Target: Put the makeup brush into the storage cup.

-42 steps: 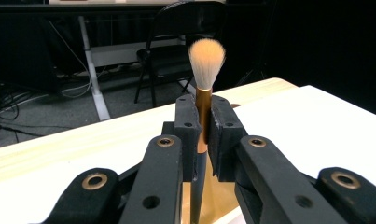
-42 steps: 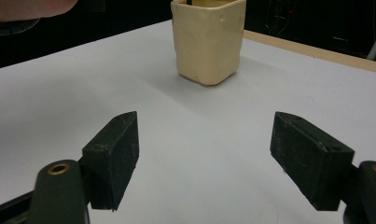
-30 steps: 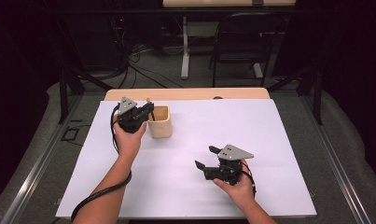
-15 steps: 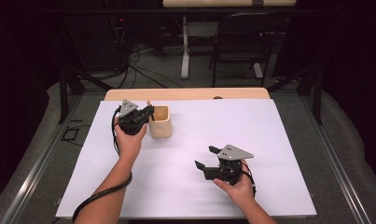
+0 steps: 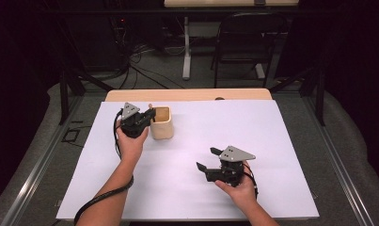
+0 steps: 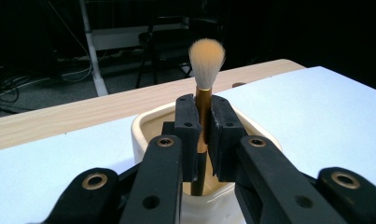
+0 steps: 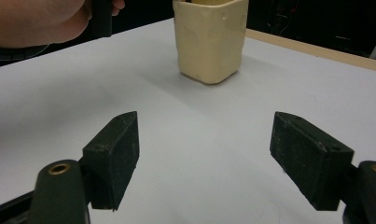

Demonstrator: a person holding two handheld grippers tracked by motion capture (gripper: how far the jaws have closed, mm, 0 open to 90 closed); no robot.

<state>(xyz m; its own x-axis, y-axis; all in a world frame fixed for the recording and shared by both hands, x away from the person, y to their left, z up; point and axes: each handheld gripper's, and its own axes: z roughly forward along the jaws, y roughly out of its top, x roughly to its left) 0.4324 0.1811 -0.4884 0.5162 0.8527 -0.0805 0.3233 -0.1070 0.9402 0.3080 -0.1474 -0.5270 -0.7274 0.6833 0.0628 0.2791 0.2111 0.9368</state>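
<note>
Left gripper view showed the left gripper (image 6: 203, 133) pinching a makeup brush (image 6: 205, 77) by its golden handle, bristles upright, the handle's lower end inside the cream cup (image 6: 143, 128). High view placed that cup (image 5: 161, 122) on the white sheet (image 5: 272, 141) near the table's far left, the left gripper (image 5: 149, 114) at its rim. Well apart, nearer the person, the right gripper (image 5: 207, 159) rested with its jaws spread wide, nothing between them.
</note>
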